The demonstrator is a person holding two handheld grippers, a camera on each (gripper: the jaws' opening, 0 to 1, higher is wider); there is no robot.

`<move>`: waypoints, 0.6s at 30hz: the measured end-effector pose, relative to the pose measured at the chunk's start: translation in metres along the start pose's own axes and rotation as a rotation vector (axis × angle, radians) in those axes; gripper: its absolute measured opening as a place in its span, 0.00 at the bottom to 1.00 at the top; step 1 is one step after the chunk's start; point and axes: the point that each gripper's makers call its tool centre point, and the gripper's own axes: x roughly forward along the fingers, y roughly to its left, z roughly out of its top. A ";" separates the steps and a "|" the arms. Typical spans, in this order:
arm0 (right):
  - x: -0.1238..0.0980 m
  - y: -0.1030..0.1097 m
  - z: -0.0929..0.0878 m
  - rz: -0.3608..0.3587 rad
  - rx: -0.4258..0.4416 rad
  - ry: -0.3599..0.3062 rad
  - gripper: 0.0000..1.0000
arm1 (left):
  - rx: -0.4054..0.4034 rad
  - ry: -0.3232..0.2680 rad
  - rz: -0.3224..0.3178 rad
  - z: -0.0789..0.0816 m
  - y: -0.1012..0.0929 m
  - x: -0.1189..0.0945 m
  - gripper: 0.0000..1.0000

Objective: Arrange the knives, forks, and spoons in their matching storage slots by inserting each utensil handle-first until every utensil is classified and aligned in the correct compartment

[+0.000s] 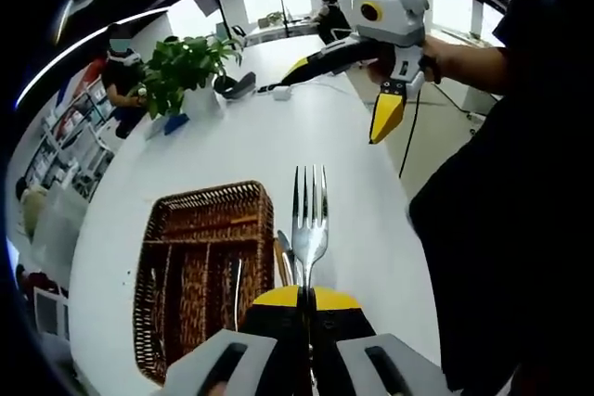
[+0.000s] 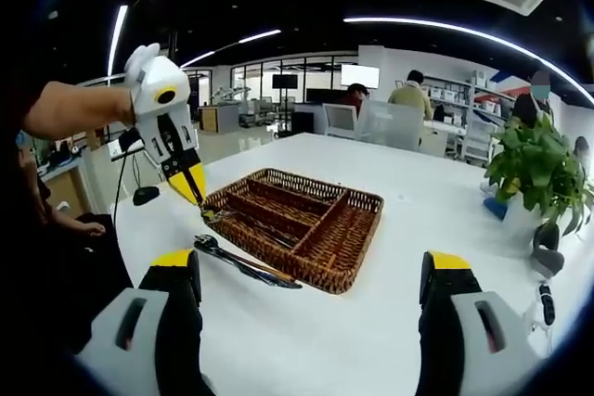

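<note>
A silver fork [image 1: 309,215] stands tines-up between the yellow tips of my left gripper [image 1: 306,299], which is shut on its handle. Just below and left lies the brown wicker cutlery basket [image 1: 200,220] with long compartments; one utensil [image 1: 237,292] lies inside. In the right gripper view the left gripper [image 2: 193,194] hovers over the basket's [image 2: 348,229] near-left corner. Dark-handled utensils [image 2: 246,266] lie on the white table against the basket's front side. My right gripper [image 2: 308,266] is wide open, holding nothing, and shows raised above the table [image 1: 342,95].
A potted green plant [image 1: 190,67] [image 2: 538,169] stands on the table's far side with small gadgets and a cable [image 1: 278,92] near it. The person's dark sleeve [image 1: 501,229] borders the table edge. People sit at desks [image 2: 408,90] beyond.
</note>
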 end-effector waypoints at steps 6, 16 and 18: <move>-0.003 -0.006 -0.003 -0.006 0.004 0.003 0.99 | 0.019 0.007 -0.005 0.001 0.012 0.002 0.00; -0.009 -0.005 0.003 -0.008 0.011 0.033 0.99 | 0.037 0.027 0.000 -0.004 0.027 0.007 0.00; -0.011 -0.002 0.010 0.005 0.016 0.024 0.99 | 0.038 0.032 0.004 -0.006 0.030 0.007 0.00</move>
